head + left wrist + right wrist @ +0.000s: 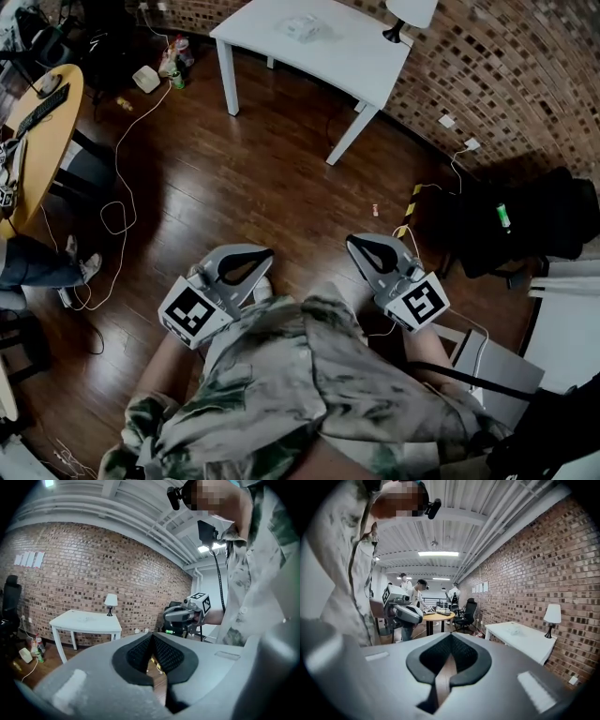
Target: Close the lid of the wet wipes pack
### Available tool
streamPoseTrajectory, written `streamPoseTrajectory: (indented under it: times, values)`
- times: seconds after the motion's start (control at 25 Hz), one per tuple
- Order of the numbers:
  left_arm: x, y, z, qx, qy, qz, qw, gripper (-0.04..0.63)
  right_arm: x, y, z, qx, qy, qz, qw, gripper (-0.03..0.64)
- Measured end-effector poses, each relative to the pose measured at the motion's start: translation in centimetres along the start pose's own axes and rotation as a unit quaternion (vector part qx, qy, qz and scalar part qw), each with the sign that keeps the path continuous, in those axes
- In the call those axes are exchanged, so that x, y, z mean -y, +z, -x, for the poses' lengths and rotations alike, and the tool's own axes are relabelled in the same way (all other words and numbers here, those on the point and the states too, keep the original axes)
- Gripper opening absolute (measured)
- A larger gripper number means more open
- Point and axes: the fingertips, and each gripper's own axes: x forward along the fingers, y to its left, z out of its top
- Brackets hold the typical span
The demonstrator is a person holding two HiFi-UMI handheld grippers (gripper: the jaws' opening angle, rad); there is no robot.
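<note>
I'm in a loft-style shared office: red brick wall point(525, 569), dark wooden plank floor point(262, 178), white rectangular table point(520, 639) with a white-shaded lamp point(553, 616), black swivel chair point(466, 613), people point(421, 590) beside a round yellow wooden table point(436, 617).

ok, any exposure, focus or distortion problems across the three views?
Head view: dim and dark at the edges, with the brick wall bowed by the lens; the white table reads fine. Left gripper view: fisheye circle with black corners, ceiling lamp blown out, body of the left hand-held gripper soft up close. Right gripper view: same fisheye, strip light glaring, background reasonably sharp.
</note>
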Motion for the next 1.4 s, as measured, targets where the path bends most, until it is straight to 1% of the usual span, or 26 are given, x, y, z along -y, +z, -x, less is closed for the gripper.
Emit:
streamPoseTrajectory:
  times: [0.08, 0.2, 0.28, 0.4, 0.56, 0.76, 0.92, 1.04, 1.16, 1.24, 1.4]
  values:
    - [-1.5, 0.0, 0.1, -0.001, 0.001, -0.001, 1.0, 0.0, 0.7, 0.5, -1.0, -0.002, -0.001, 0.001, 1.0, 0.002]
    - [-3.5, 0.0, -0.5, 0.005, 0.008, 0.01, 0.9999, 0.0, 2.0, 0.6, -2.1, -0.008, 0.001, 0.0, 1.0, 0.002]
    - [-4.7, -0.1, -1.2, 0.009, 0.011, 0.011, 0.9998, 0.0, 2.9, 0.4, -2.9, -0.008, 0.004, -0.002, 1.0, 0.002]
    - [-6.4, -0.1, -3.0, 0.005, 0.012, 0.013, 0.9998, 0.0, 5.0, -0.3, -4.4, -0.004, 0.009, -0.007, 1.0, 0.002]
    - [-9.5, 1.6, -6.3, 0.008, 0.028, 0.01, 0.9995, 0.0, 9.8, -0.5, -6.6, 0.009, 0.026, -0.007, 1.0, 0.002]
    - [-13.6, 5.2, -11.0, 0.003, 0.046, 0.009, 0.9989, 0.0, 17.1, 0.5, -8.8, 0.026, 0.041, 0.006, 0.999, 0.002]
    - [-16.6, 7.9, -15.3, 0.004, 0.059, 0.003, 0.9982, 0.0, 22.8, 1.1, -9.7, 0.034, 0.054, 0.015, 0.998, 0.002]
    - [-18.3, 8.9, -18.3, 0.003, 0.068, 0.0, 0.9977, 0.0, 26.6, 0.6, -10.2, 0.038, 0.06, 0.016, 0.997, 0.002]
    - [-19.7, 9.5, -20.4, 0.003, 0.077, 0.0, 0.997, 0.0, 29.1, -0.1, -10.9, 0.035, 0.069, 0.008, 0.997, 0.002]
    - [-20.5, 9.8, -21.4, 0.004, 0.08, 0.001, 0.9968, 0.0, 30.6, -0.5, -11.5, 0.038, 0.073, 0.012, 0.997, 0.002]
    - [-22.3, 10.1, -22.5, -0.007, 0.082, 0.006, 0.9966, 0.0, 32.5, -0.9, -12.9, 0.037, 0.074, -0.002, 0.997, 0.002]
